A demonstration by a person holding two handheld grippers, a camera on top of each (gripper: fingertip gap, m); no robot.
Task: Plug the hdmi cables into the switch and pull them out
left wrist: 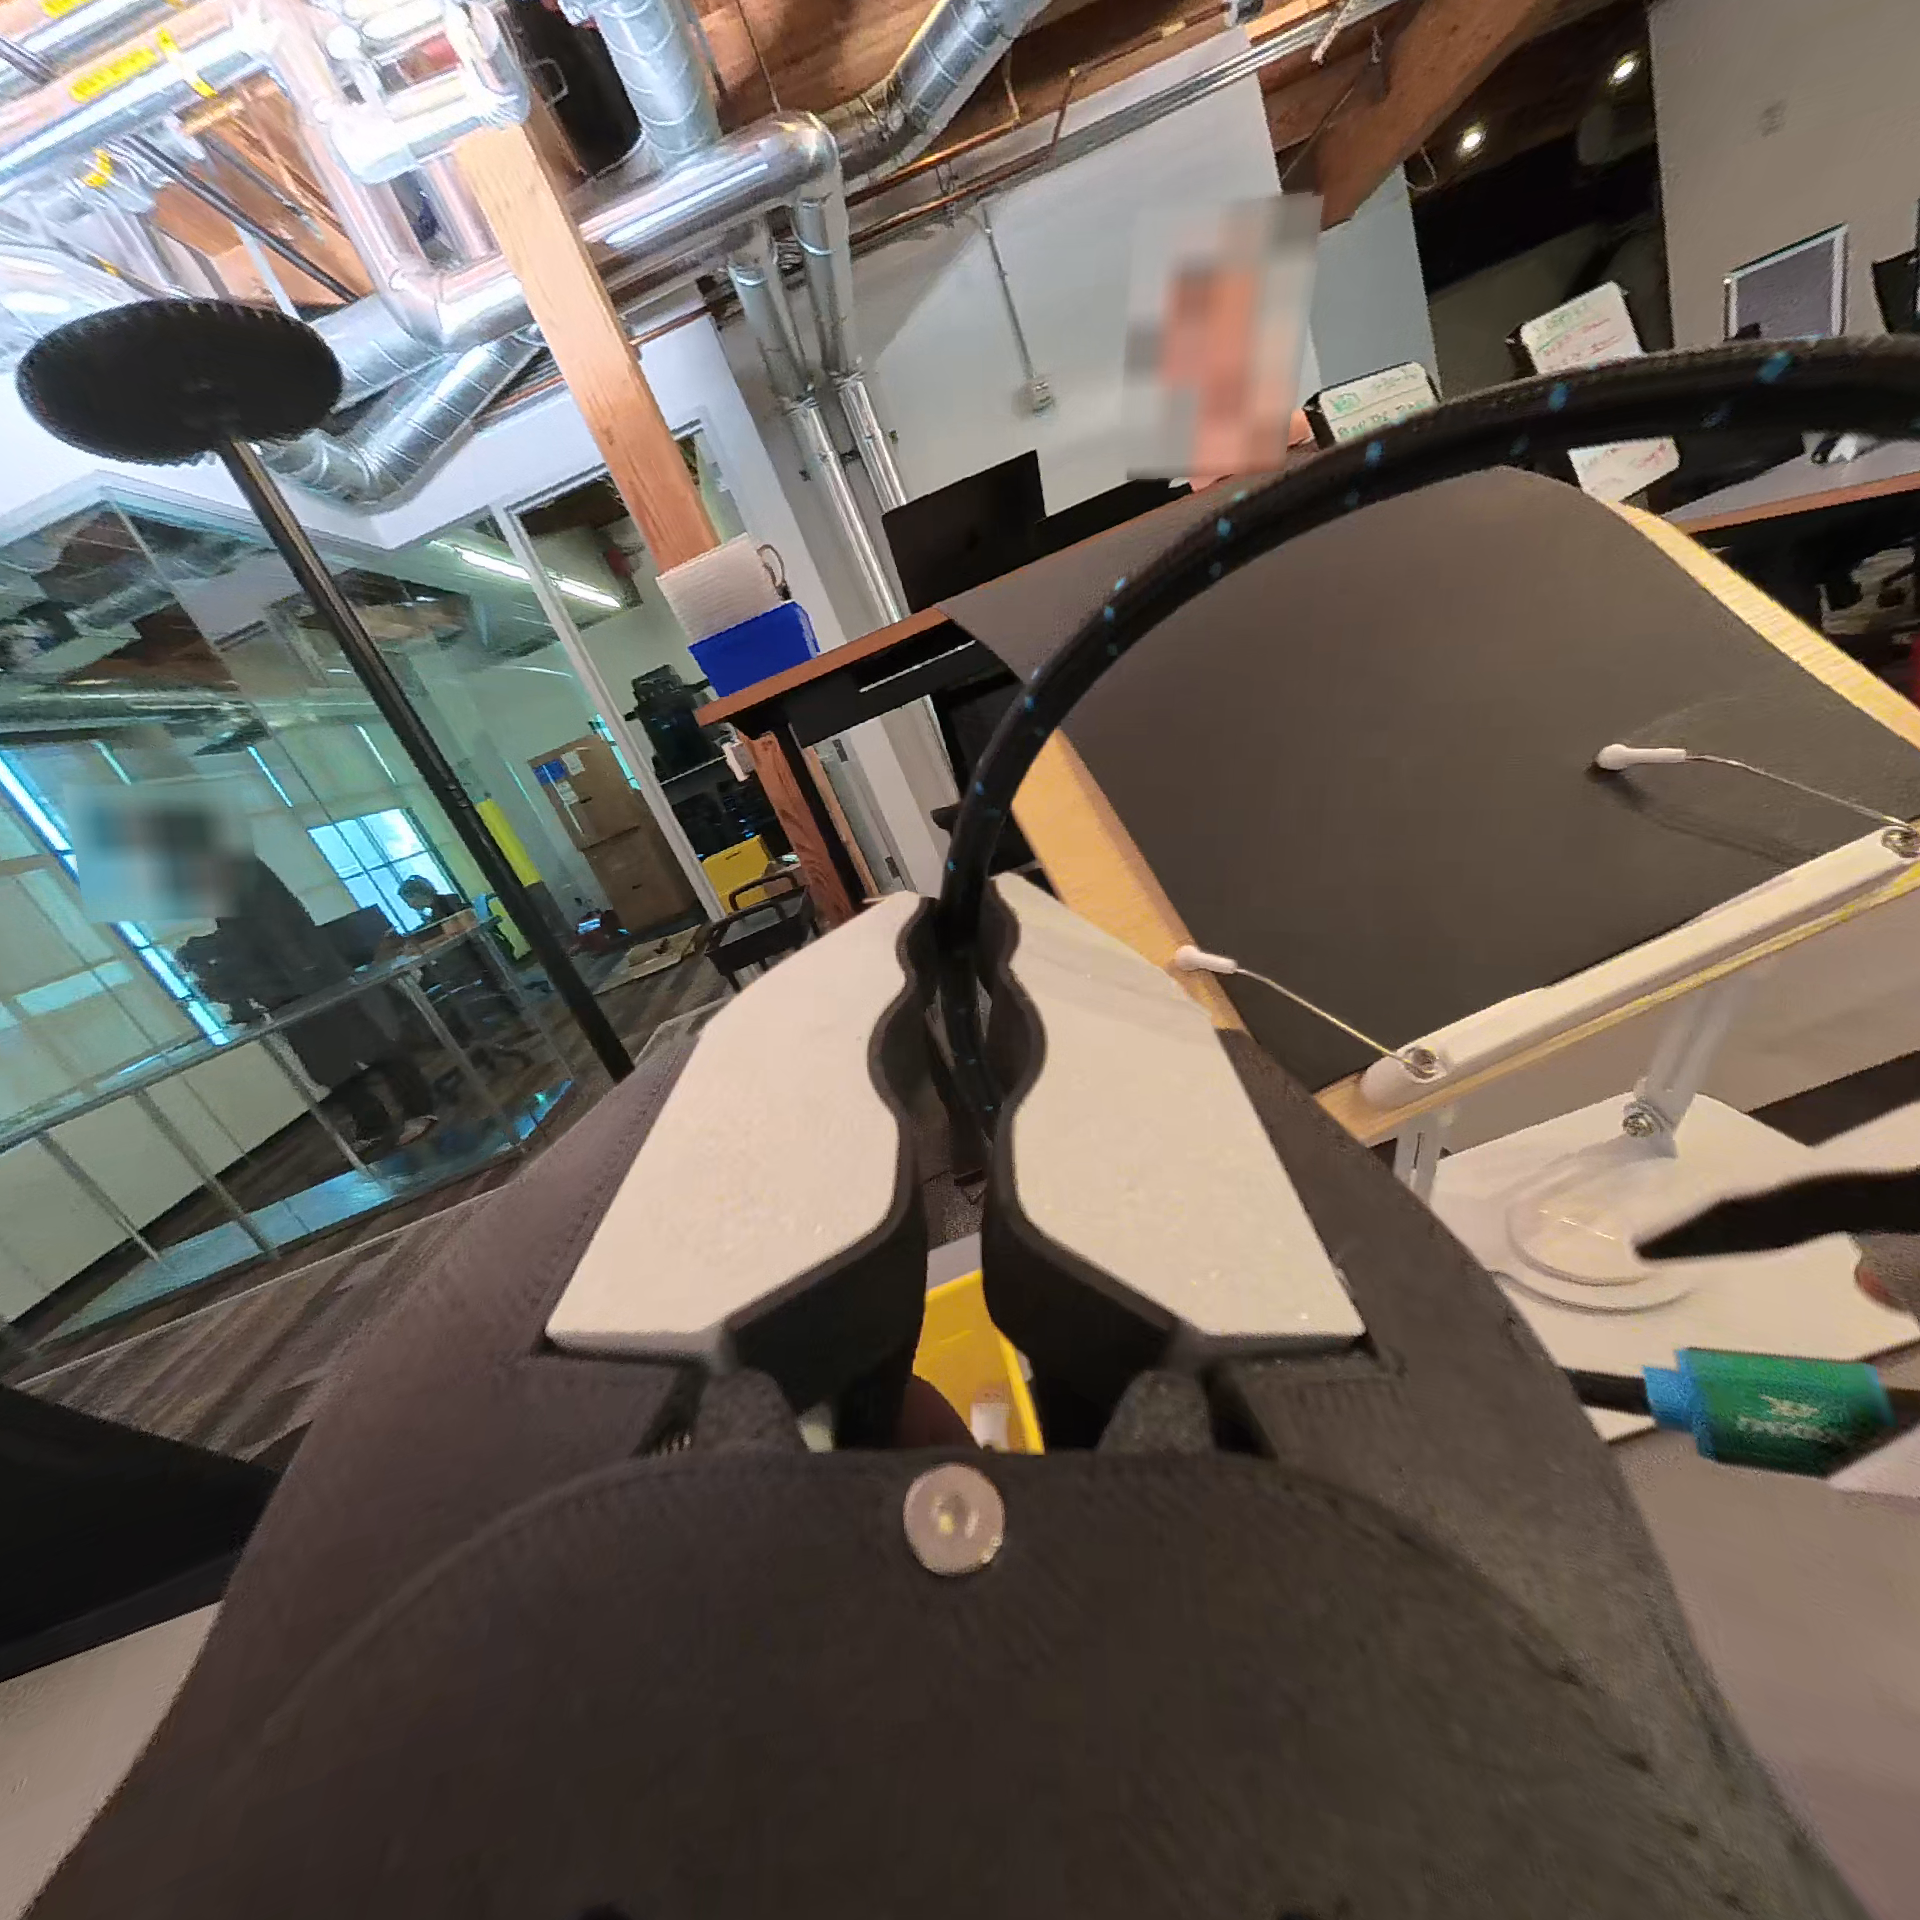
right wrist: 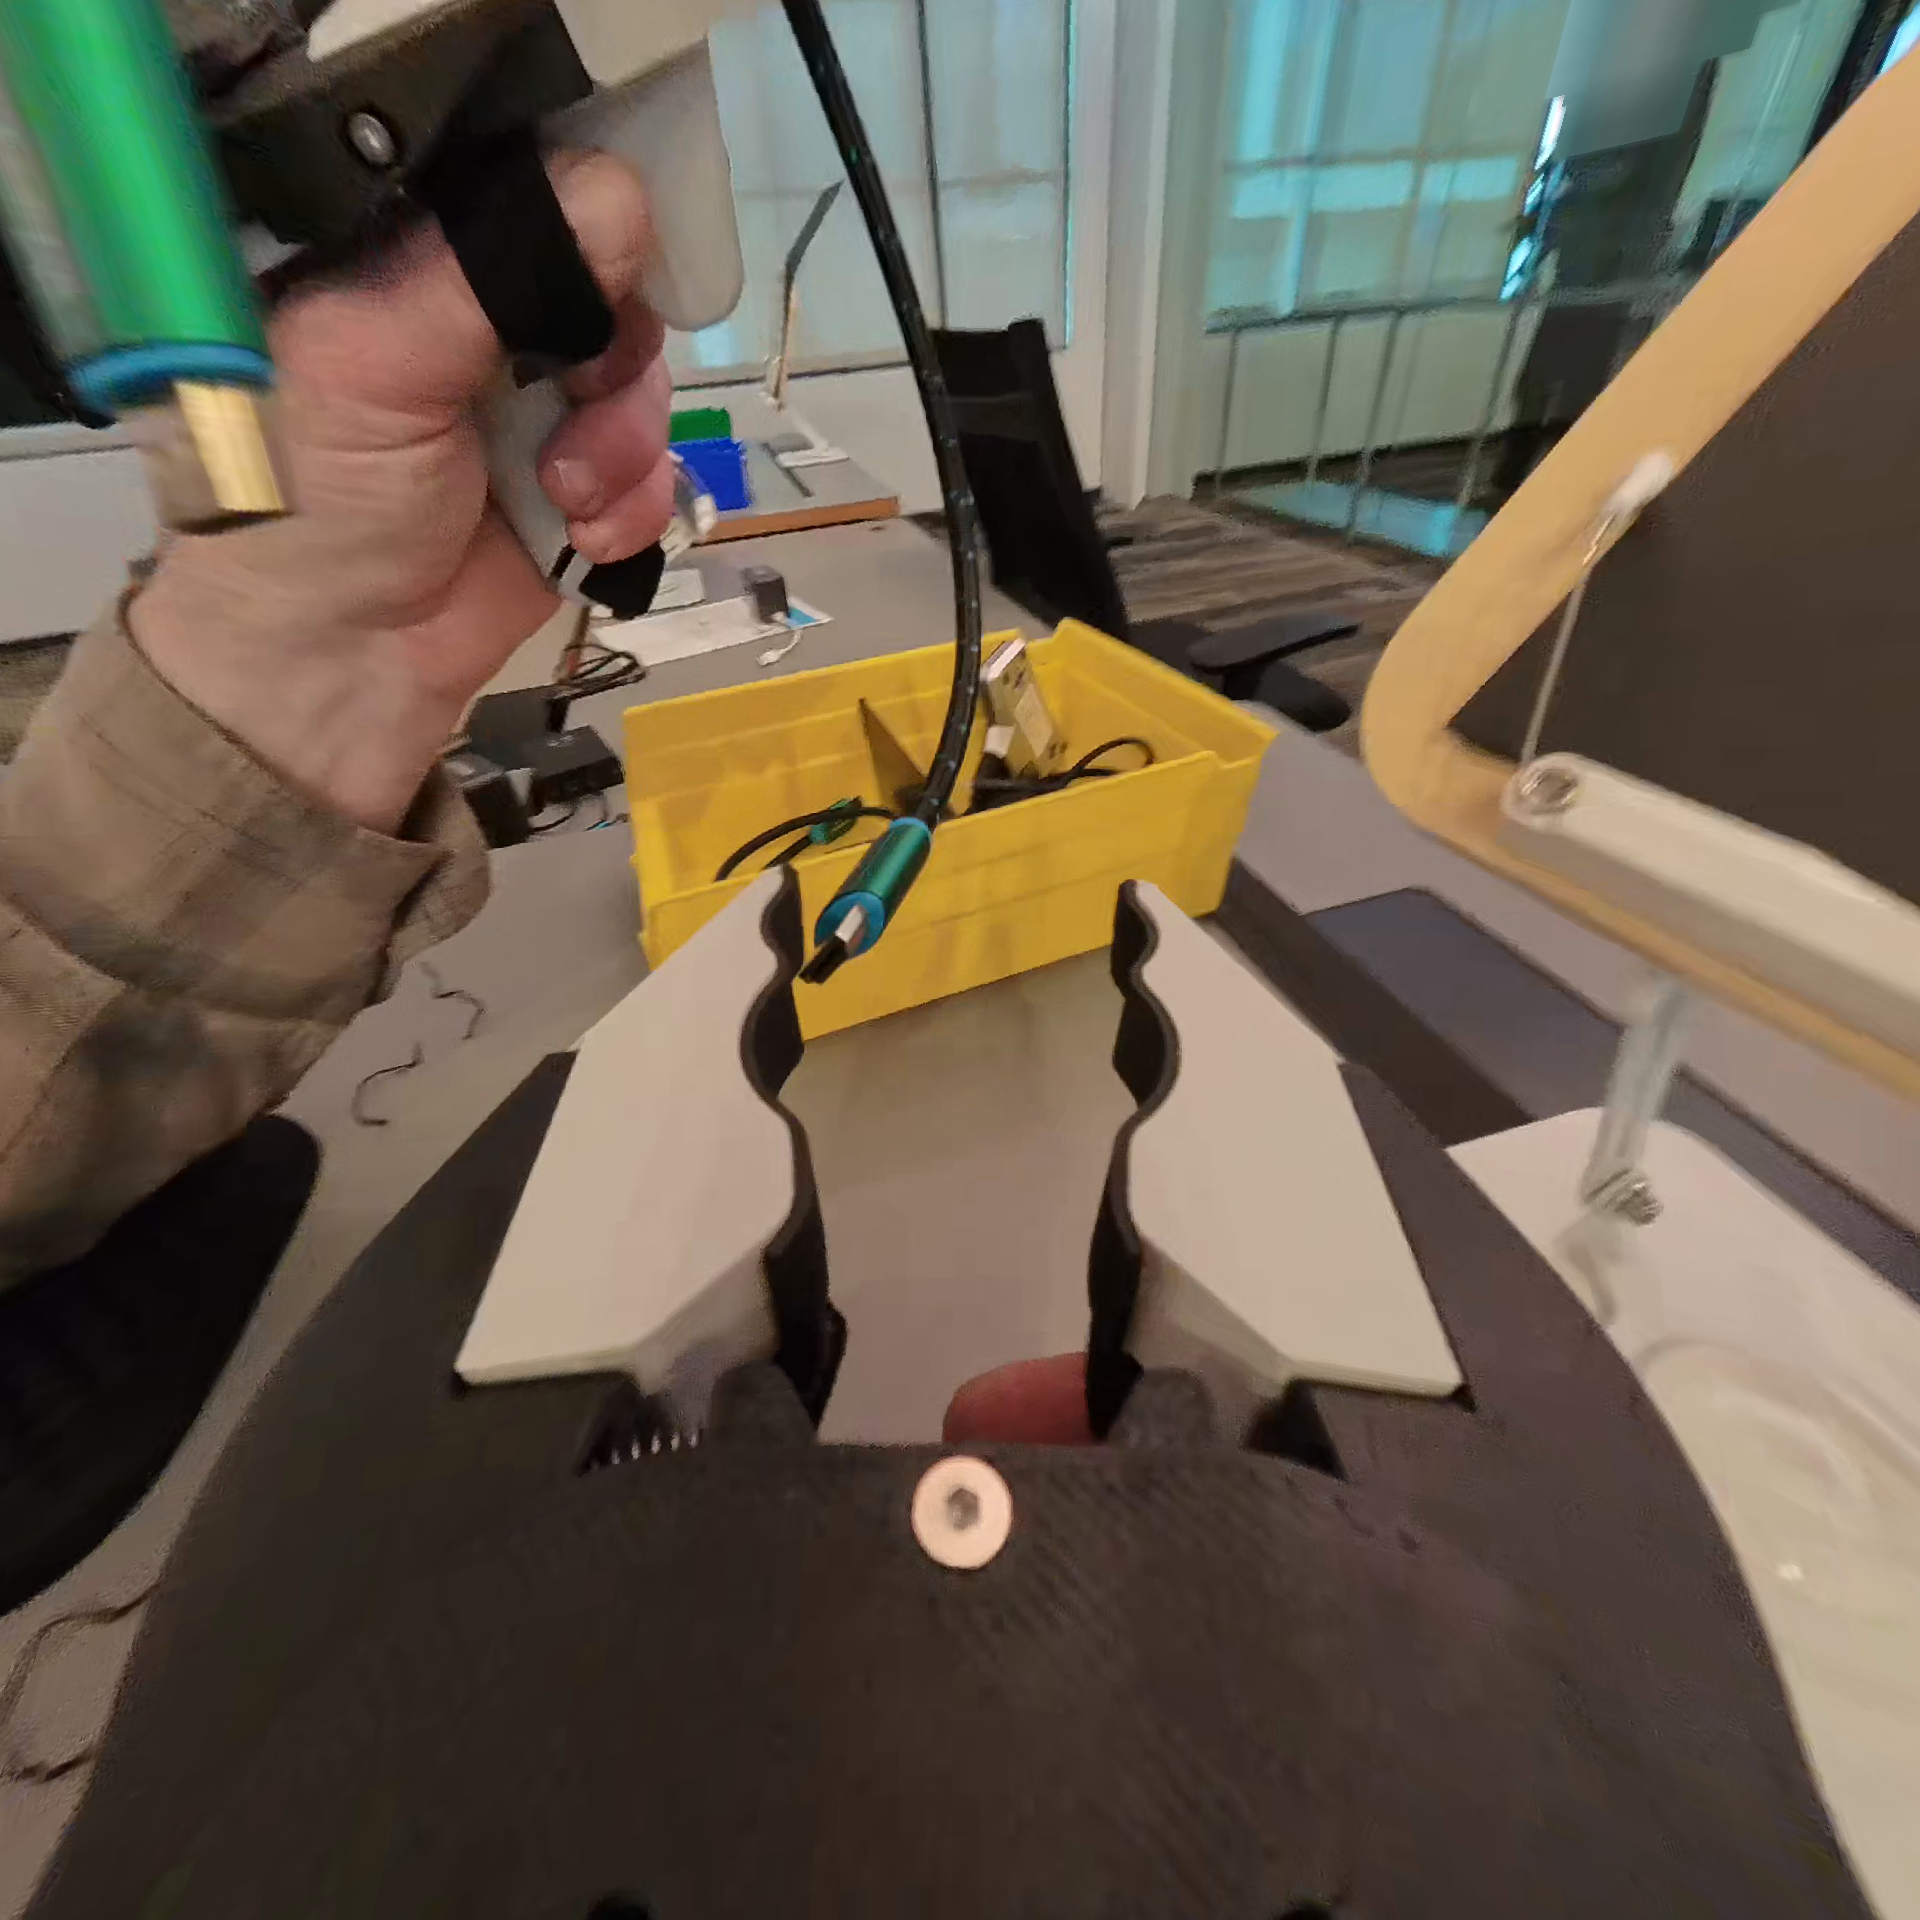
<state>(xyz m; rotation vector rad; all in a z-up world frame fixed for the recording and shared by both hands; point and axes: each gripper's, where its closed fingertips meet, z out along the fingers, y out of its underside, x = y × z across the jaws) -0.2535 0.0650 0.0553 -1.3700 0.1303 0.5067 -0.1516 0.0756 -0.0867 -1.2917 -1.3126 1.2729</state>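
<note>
My left gripper (left wrist: pixel 958 925) is shut on a black braided HDMI cable (left wrist: pixel 1039 707) with blue flecks, which arcs up and to the right. In the right wrist view the same cable (right wrist: pixel 951 520) hangs down from the left gripper, held by a hand (right wrist: pixel 395 468) at upper left. Its green plug (right wrist: pixel 868 899) dangles between the fingertips of my open right gripper (right wrist: pixel 961 925), close to the left finger and not gripped. A second green plug (right wrist: pixel 135 208) is blurred, close to the camera; it also shows in the left wrist view (left wrist: pixel 1766 1418). A small black box (right wrist: pixel 566 753), perhaps the switch, lies beyond.
A yellow bin (right wrist: pixel 1143 810) holding several cables and a divider stands just past my right gripper. A white stand (right wrist: pixel 1714 904) with a black, wood-rimmed panel (right wrist: pixel 1766 582) fills the right side. Bent wire scraps (right wrist: pixel 395 1081) lie on the grey table. A black chair (right wrist: pixel 1039 499) stands behind.
</note>
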